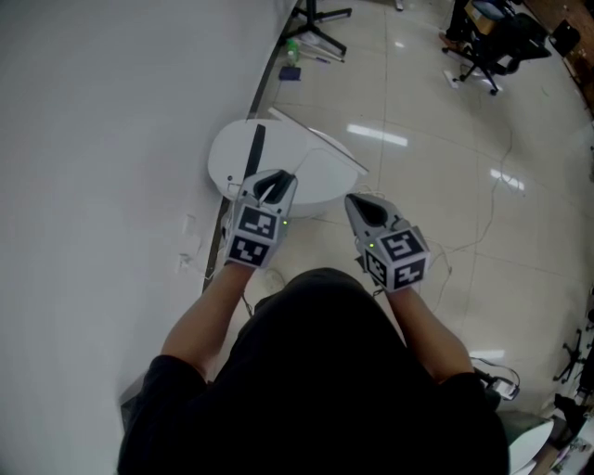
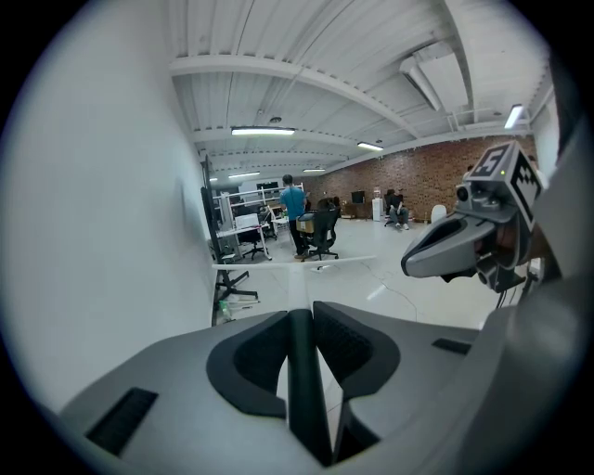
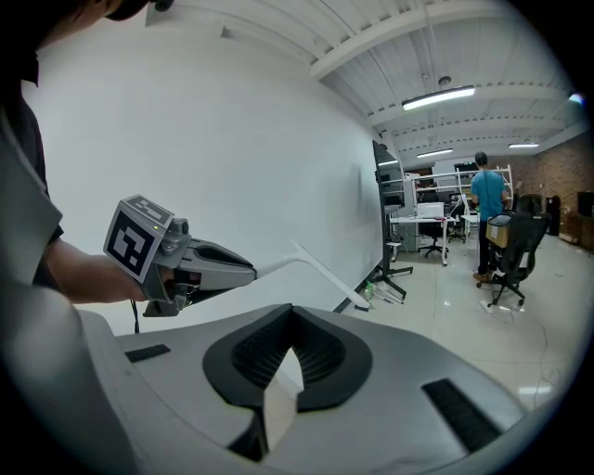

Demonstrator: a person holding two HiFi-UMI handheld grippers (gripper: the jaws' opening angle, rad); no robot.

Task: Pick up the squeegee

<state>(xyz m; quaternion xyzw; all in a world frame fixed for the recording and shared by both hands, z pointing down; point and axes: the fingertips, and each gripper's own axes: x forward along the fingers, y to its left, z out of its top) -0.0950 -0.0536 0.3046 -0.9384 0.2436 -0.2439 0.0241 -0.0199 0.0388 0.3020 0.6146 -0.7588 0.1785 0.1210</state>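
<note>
The squeegee has a long white blade on a thin handle and is held off the floor. My left gripper is shut on the dark end of that handle. From there the handle runs forward to the white crossbar. In the right gripper view, the left gripper holds the white T-shaped squeegee out toward the wall. My right gripper hangs beside it to the right, shut, with nothing between its pads. It also shows in the left gripper view.
A round white table with a black strip on it stands against the white wall under the grippers. A stand's legs, an office chair and floor cables lie beyond. A person in a blue shirt stands far off.
</note>
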